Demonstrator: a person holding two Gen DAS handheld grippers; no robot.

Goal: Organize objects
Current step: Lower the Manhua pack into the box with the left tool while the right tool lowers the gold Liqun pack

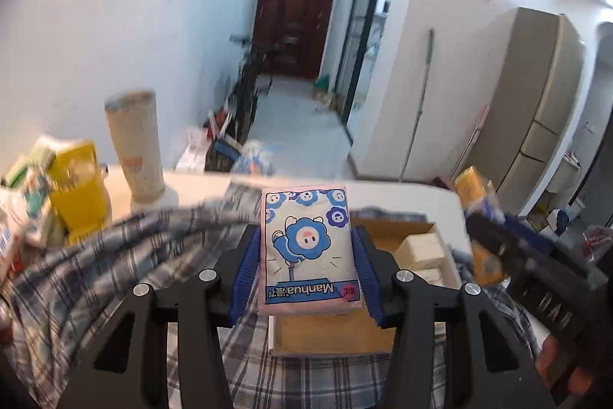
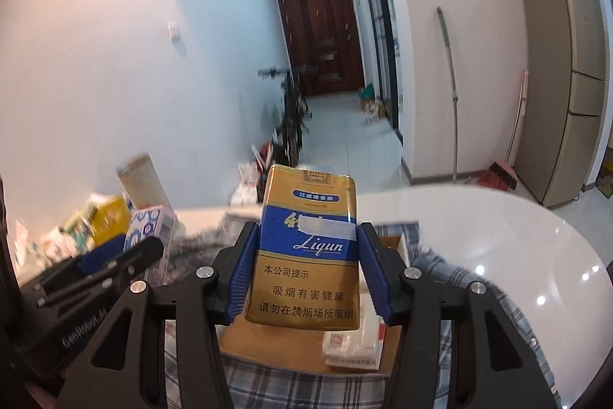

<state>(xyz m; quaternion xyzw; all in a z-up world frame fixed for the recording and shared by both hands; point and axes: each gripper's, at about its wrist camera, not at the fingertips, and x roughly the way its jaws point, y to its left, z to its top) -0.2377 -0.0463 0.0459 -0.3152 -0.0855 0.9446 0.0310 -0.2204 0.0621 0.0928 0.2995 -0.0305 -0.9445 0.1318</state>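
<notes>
Table [image 2: 498, 236] draped with plaid cloth [image 1: 115, 275] bears a cardboard box [image 1: 329, 332], above which the left gripper [image 1: 308, 255] clamps a pink tissue pack [image 1: 308, 248] and the right gripper [image 2: 306, 259] clamps a gold-and-blue cigarette pack [image 2: 306, 248].

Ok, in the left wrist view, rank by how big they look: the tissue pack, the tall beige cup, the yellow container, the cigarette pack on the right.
1. tissue pack, though it is nearest the camera
2. tall beige cup
3. yellow container, close to the cup, so unsure
4. cigarette pack, partly hidden by the right gripper
</notes>
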